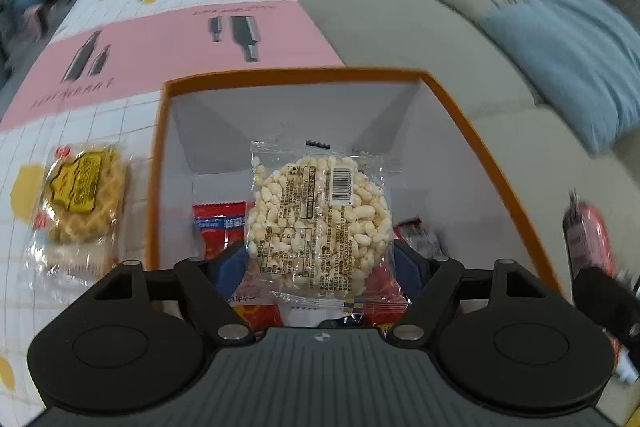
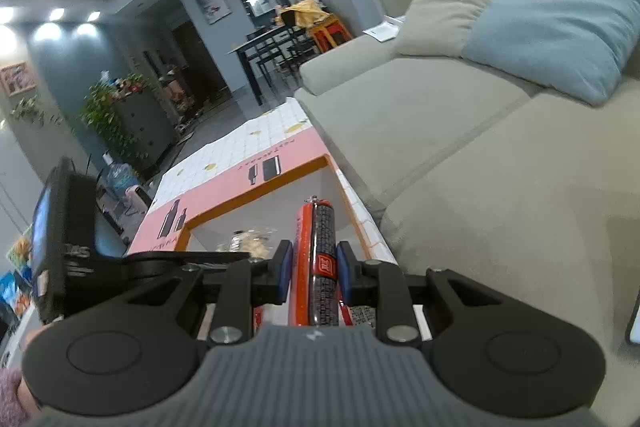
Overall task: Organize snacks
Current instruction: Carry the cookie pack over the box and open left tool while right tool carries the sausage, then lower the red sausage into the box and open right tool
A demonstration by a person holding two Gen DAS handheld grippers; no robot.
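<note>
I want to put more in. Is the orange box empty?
No. The box already holds red packets on its floor.

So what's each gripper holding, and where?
Left gripper: clear puffed-rice cake packet, by its lower sides. Right gripper: red-and-black sausage stick, mid-length.

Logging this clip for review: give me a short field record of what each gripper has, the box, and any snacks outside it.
left gripper: wide jaws around a puffed rice cake packet, over the box
right gripper: shut on a red sausage stick, beside the box
box: orange-rimmed, open, white inside, red packets at the bottom
outside box: yellow noodle snack packet on the table cover, left of the box
</note>
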